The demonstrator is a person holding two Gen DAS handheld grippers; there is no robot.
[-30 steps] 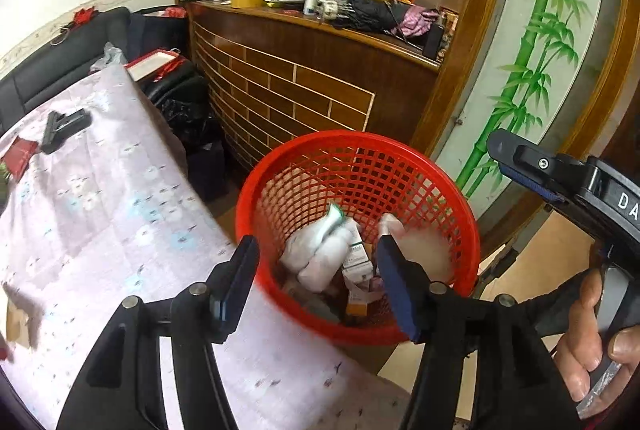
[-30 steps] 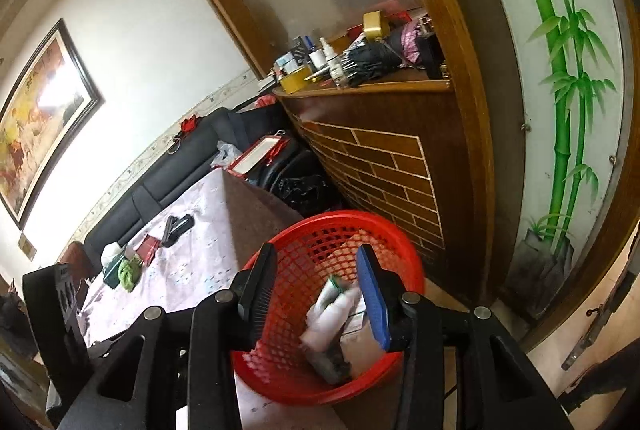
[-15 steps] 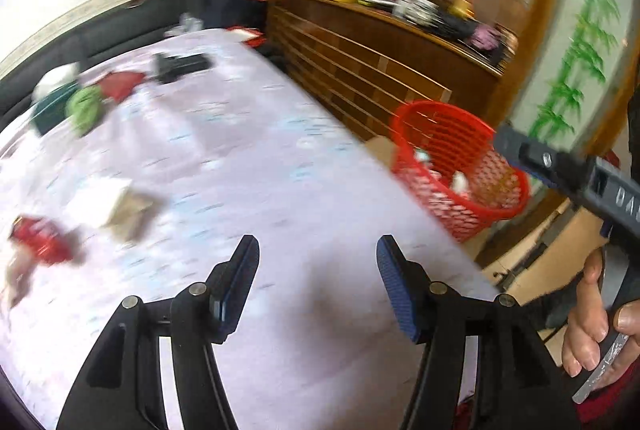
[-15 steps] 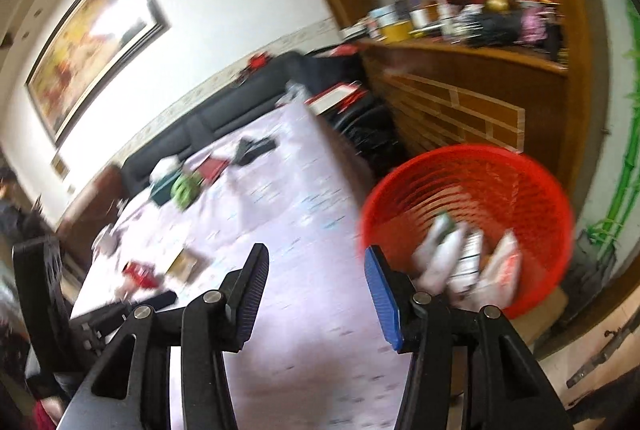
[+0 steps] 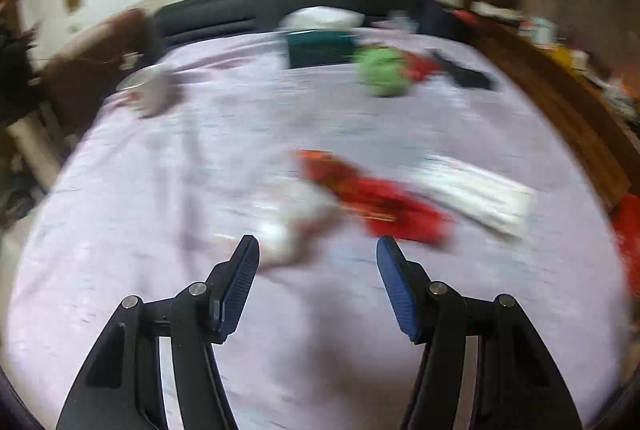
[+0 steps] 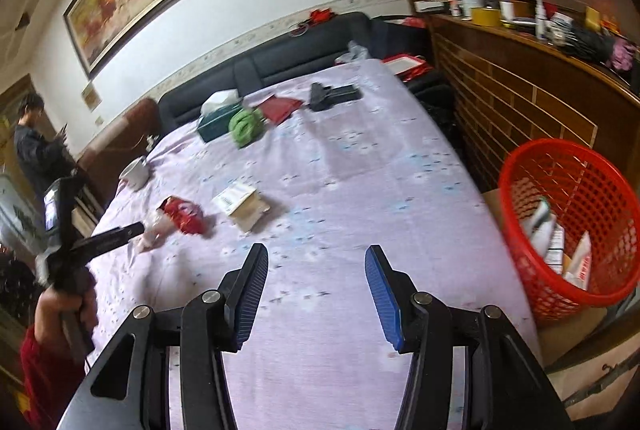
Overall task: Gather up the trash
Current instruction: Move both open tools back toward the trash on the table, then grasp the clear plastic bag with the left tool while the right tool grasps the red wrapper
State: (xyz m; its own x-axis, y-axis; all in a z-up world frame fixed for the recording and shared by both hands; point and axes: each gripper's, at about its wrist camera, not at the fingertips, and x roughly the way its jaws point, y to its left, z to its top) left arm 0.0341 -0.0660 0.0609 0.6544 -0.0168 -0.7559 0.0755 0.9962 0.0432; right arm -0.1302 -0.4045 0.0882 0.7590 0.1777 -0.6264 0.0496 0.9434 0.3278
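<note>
Left wrist view, blurred: the crumpled red snack wrapper [image 5: 372, 196] lies on the lilac floral tablecloth [image 5: 168, 190], long axis running from upper left to lower right, beside a white crumpled scrap [image 5: 288, 226]. The left gripper [image 5: 318, 256] hangs above them, jaws spread wide, holding nothing. The right gripper [image 6: 316, 270] is likewise wide apart and empty; the red mesh plastic basket [image 6: 568, 226] stands off the table's right edge.

Ahead of the right jaws and to their left lay one red wrapper [image 6: 182, 216], one pale crumpled bag [image 6: 150, 236] and one flat paper packet [image 6: 242, 204]; farther ahead sat one white cup [image 6: 134, 172], one tissue box [image 6: 216, 118] and one green bundle [image 6: 245, 124]; right of the jaws stood one red basket [image 6: 576, 230]
</note>
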